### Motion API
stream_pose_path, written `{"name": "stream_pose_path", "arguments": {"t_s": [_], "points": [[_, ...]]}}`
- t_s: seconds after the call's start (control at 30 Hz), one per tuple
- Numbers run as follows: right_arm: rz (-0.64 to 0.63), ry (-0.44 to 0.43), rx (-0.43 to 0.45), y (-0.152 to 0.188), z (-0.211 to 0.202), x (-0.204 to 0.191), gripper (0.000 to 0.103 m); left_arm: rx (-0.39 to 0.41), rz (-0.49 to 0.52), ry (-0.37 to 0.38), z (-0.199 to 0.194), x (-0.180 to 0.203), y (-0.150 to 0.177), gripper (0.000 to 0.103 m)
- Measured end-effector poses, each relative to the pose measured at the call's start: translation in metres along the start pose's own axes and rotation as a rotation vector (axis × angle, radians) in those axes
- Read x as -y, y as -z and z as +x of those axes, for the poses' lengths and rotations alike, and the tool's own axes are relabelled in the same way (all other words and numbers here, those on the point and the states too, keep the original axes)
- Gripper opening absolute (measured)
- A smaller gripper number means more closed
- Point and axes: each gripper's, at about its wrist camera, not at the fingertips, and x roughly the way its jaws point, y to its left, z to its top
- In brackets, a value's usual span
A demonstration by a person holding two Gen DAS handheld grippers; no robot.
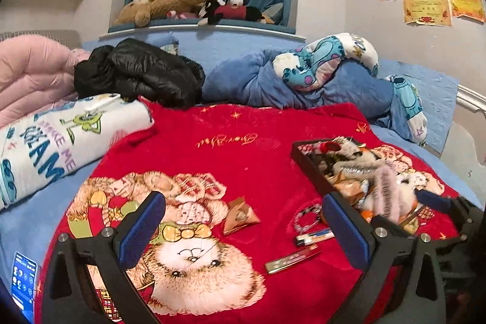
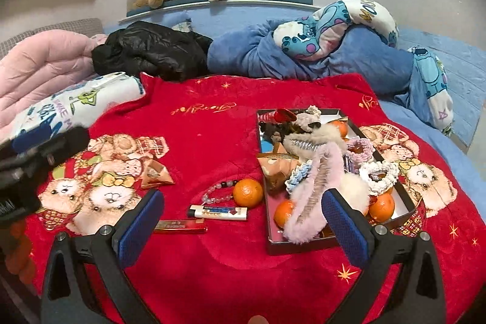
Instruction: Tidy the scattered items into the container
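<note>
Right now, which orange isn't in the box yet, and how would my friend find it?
Start at the red plush blanket on the bed, then find the dark rectangular box piled with fluffy hair clips. Just outside its left wall sits one round orange tangerine, beside a beaded bracelet; the other tangerines lie inside the box.

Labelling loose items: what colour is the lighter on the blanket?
White lighter with blue and red print; clearest in the right wrist view.

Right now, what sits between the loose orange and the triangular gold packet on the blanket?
In the right wrist view, the bead bracelet lies between the orange and the gold packet; otherwise bare red blanket.
</note>
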Motion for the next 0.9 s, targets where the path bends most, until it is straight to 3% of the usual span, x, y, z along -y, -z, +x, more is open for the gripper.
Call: {"name": "stream_pose_path", "arguments": {"t_s": [0.43, 0.63, 0.9], "points": [[0.131, 0.054, 0.012, -0.001, 0.008, 0.002, 0.103, 0.050, 0.040, -0.120, -0.001, -0.017, 0.006, 0.103], [0.104, 0.047, -0.003, -0.001, 0.012, -0.005, 0.103, 0.015, 0.002, -0.076, 0.004, -0.024, 0.006, 0.103], [0.077, 0.032, -0.011, 0.001, 0.014, -0.012, 0.103, 0.001, 0.000, -0.074, 0.006, -0.025, 0.009, 0.103]]}}
